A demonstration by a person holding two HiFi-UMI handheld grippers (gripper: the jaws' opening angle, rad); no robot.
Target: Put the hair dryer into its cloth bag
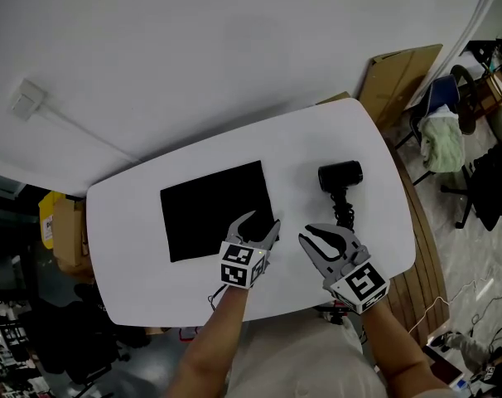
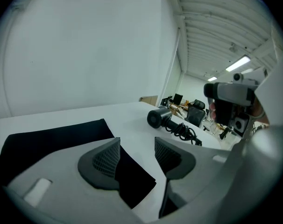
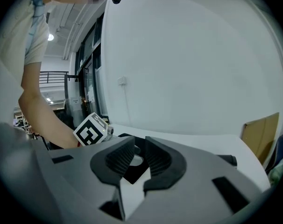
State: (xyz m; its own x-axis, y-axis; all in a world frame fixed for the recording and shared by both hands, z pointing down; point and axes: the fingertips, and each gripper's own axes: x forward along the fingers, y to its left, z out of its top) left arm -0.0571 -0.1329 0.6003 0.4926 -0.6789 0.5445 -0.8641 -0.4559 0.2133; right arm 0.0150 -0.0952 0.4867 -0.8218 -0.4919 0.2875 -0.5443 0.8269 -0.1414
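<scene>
Flanking the cloth bag (image 1: 209,210) corner, left gripper (image 1: 263,220) gapes.

Head cam steeply down on table (image 1: 135,251); left claw (image 1: 262,222) & right claw (image 1: 309,232) cams low, all share bag (image 1: 209,210).

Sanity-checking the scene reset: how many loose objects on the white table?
2. Black cloth bag lies flat mid-table; black hair dryer sits to its right, cord bundled. Nothing else visible.

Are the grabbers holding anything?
Nothing is held. The left gripper is open, a corner of the cloth bag between its jaws but not pinched; the right gripper is empty.
</scene>
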